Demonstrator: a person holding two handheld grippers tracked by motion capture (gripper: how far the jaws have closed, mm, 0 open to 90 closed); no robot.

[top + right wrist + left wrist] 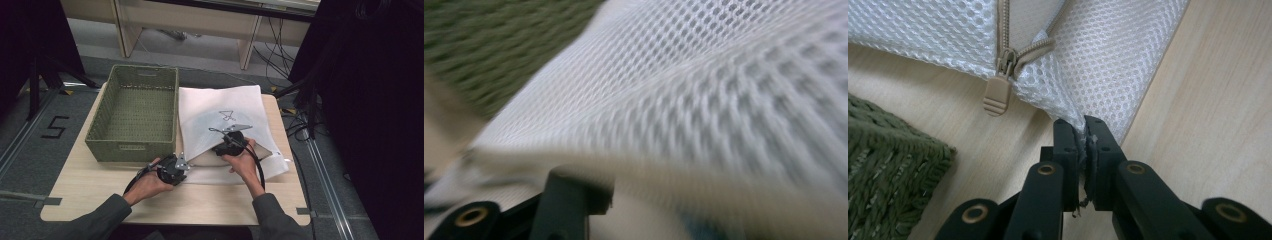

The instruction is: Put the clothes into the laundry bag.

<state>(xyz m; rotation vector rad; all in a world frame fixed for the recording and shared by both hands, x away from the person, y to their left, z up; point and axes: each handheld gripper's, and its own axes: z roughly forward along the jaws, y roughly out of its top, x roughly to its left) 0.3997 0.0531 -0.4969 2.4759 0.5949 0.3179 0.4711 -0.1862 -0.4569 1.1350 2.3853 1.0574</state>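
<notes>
Right at the bottom of the high view, two grey sleeves came up over the near edge of the pale wooden table (165, 205), each hand carrying a black gripper. At lower centre the left gripper (176, 167) sat just below the front right corner of the basket, touching the near left corner of the white mesh zip-up laundry bag (220, 112). Its own view settled the matter: the left gripper (1084, 131) had both jaws clamped together on a pinch of the mesh corner, frayed threads squeezed out between them. Just above the jaws, upper centre of that frame, the beige zip pull (996, 94) hung off the bag's edge over bare wood, the zip partly undone above it. A corner of the basket showed at lower left.

A touch to the right and slightly higher in the high view, the right gripper (231, 142) lay on the bag's near part, lifting a fold of it, black cable looping back past the hand. From the right gripper view, one jaw rose at lower left under blurred white mesh; whether it was gripping, I couldn't tell.

Further up, the bag spread flat across the table's right half, a small dark triangular mark near its middle. Beside it at left, touching its edge, stood the olive-green woven rectangular basket (135, 145), open-topped.
</notes>
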